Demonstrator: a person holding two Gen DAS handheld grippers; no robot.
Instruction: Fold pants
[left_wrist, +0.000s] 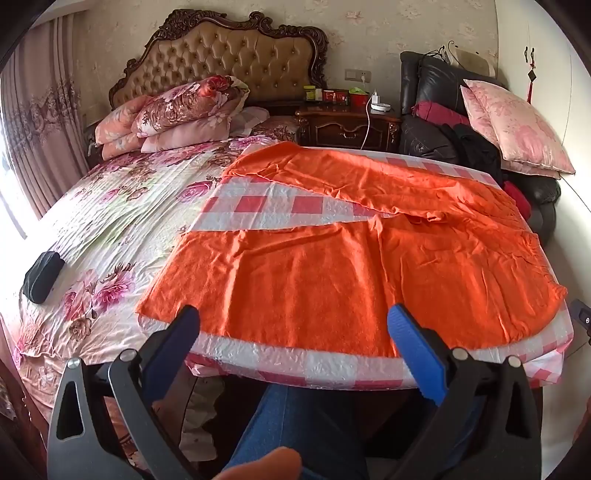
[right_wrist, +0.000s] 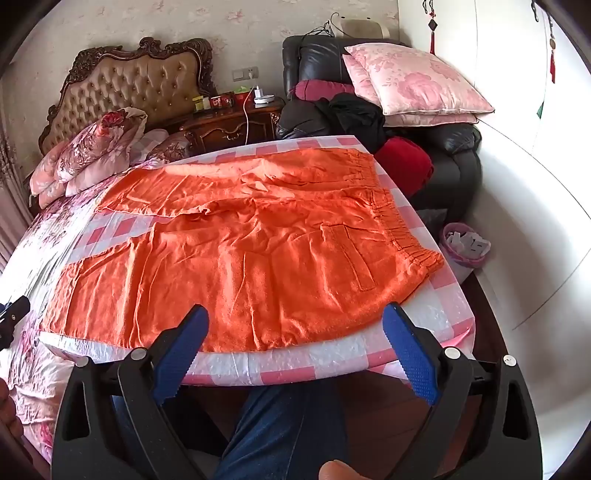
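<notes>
We see the orange pants (right_wrist: 251, 251) lying flat and wrinkled on a pink-and-white checked cloth (right_wrist: 295, 363) at the near corner of the bed (left_wrist: 122, 206), waistband to the right and both legs stretching left, the far leg angled away so a wedge of cloth shows between them. Our left gripper (left_wrist: 295, 325) hovers at the near hem of the legs with its jaws spread wide and nothing between them; our right gripper (right_wrist: 295, 325) hangs just over the near edge of the pants, jaws likewise spread and empty. Beyond the pants we see folded floral quilts (left_wrist: 177, 110) by the headboard (left_wrist: 229, 55), a nightstand (left_wrist: 347, 125), and a black armchair (right_wrist: 436, 155) carrying pink pillows (right_wrist: 417, 79).
</notes>
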